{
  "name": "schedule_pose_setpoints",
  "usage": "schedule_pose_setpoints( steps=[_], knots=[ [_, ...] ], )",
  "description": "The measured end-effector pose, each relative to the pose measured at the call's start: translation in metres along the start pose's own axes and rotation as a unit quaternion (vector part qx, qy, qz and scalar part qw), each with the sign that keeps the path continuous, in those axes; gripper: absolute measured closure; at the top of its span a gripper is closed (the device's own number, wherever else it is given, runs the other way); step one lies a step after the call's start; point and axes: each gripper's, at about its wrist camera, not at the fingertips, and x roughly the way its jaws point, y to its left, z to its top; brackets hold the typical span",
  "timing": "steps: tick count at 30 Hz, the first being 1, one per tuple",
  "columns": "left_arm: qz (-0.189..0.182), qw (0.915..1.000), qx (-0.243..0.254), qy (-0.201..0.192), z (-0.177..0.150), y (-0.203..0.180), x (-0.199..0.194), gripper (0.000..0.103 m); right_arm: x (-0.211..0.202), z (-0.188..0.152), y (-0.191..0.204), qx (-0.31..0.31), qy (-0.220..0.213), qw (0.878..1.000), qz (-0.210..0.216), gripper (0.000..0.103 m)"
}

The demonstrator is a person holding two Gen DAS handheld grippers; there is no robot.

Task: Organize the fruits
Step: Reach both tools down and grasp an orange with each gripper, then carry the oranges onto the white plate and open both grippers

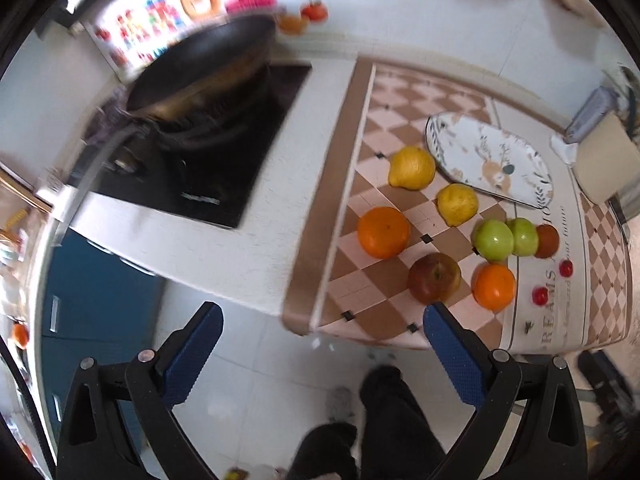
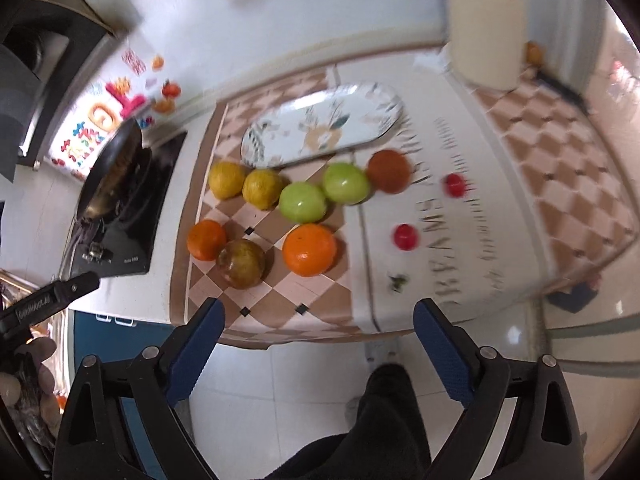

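Better to start with the near row: dark mottled apple (image 2: pixel 241 263) and big orange (image 2: pixel 309 249), both just above the fingertips in the right wrist view. Right gripper (image 2: pixel 318 326) wide open, nothing between the blue ribbed pads (image 2: pixel 440 344); left gripper (image 1: pixel 323 330) also wide open and empty, hanging over the counter edge at lower centre. Advisable to come down with the jaws on both sides of one fruit only, at its widest part, and to close gently, since round smooth skins roll easily on the flat checked mat (image 2: pixel 256 300). Probable goal: the oval plate (image 2: pixel 376 104), glossy ceramic with leaf print, empty, at upper centre. Behind: two yellow lemons (image 2: pixel 245 184), dimpled skin; two green apples (image 2: pixel 324 194), shiny, touching each other; a second orange (image 2: pixel 206 239) and a reddish-brown fruit (image 2: pixel 388 171); two small red tomatoes (image 2: pixel 405 237) lying apart at right.
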Motion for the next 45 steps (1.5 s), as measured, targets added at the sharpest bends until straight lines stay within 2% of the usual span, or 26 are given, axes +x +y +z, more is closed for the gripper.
schedule_pose_setpoints(
  steps=[2, 6, 8, 12, 18, 21, 23, 24, 29, 34, 40, 45],
  knots=[
    [-0.008, 0.9992, -0.008, 0.038, 0.019, -0.007, 0.030, 0.014, 0.037, 0.016, -0.001, 0.002, 0.031, 0.999, 0.008, 0.007],
    [-0.049, 0.9919, -0.034, 0.113, 0.048, -0.020, 0.084, 0.014, 0.097, 0.035, -0.006, 0.008, 0.085, 0.996, 0.020, 0.015],
    [-0.051, 0.9882, -0.032, 0.141, 0.060, -0.029, 0.110, 0.014, 0.117, 0.042, -0.007, 0.008, 0.101, 0.995, 0.015, 0.016],
    [-0.058, 0.9818, -0.024, 0.180, 0.074, -0.043, 0.145, 0.014, 0.147, 0.053, -0.007, 0.012, 0.127, 0.992, 0.023, 0.019],
    [-0.052, 0.9751, 0.004, 0.216, 0.078, -0.061, 0.180, 0.014, 0.171, 0.060, -0.002, 0.012, 0.154, 0.987, 0.033, 0.022],
    [-0.047, 0.9737, 0.014, 0.222, 0.077, -0.068, 0.191, 0.015, 0.175, 0.060, 0.000, 0.008, 0.164, 0.986, 0.039, 0.023],
    [-0.043, 0.9736, 0.020, 0.223, 0.075, -0.071, 0.196, 0.039, 0.180, 0.061, 0.003, 0.003, 0.172, 0.984, 0.038, 0.025],
    [-0.031, 0.9742, 0.025, 0.222, 0.074, -0.072, 0.198, 0.039, 0.182, 0.061, 0.005, -0.002, 0.176, 0.984, 0.035, 0.028],
    [-0.021, 0.9783, 0.037, 0.203, 0.065, -0.078, 0.194, 0.040, 0.191, 0.056, 0.015, -0.015, 0.193, 0.980, 0.053, 0.038],
    [-0.010, 0.9804, 0.052, 0.190, 0.063, -0.099, 0.186, 0.040, 0.193, 0.056, 0.023, -0.024, 0.198, 0.979, 0.051, 0.039],
    [-0.027, 0.9846, 0.054, 0.164, 0.068, -0.109, 0.149, 0.040, 0.172, 0.067, 0.003, 0.002, 0.199, 0.976, 0.085, 0.039],
    [-0.078, 0.9870, 0.053, 0.130, 0.092, -0.129, 0.097, 0.040, 0.126, 0.106, -0.011, 0.036, 0.169, 0.974, 0.146, 0.039]
  ],
)
